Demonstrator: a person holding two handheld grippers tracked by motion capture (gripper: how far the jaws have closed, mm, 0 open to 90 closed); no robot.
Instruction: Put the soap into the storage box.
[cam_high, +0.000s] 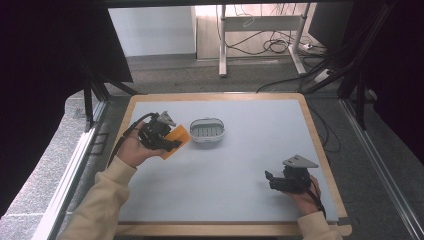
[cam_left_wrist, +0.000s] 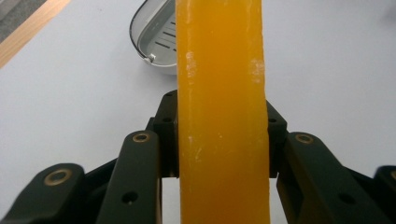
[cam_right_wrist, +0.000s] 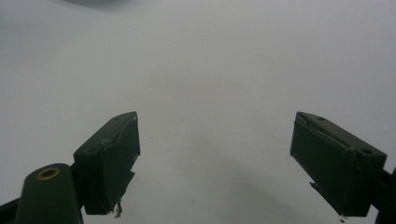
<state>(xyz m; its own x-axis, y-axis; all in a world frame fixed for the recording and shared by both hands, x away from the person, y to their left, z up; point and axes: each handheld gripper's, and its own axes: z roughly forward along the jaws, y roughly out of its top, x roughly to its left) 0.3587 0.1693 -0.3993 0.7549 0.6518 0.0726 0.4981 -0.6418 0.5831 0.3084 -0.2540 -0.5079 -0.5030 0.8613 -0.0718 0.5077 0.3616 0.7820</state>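
Left gripper (cam_high: 167, 141) had its fingers clamped on both flat sides of an orange soap bar (cam_high: 176, 141), held off the surface toward its left edge. The bar's free end pointed at the white soap dish (cam_high: 207, 130) just beside it, probably for setting down inside. Right gripper (cam_high: 272, 181) hung near the right front corner, fingers apart, holding nothing, out of the way.

Left tongs (cam_high: 172, 142) clamped, right tongs (cam_high: 270, 180) apart

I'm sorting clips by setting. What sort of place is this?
Probably a lab recording station: a grey-topped table between dark screens, cables on the floor behind, and a hand-held claw clamping an orange soap bar.
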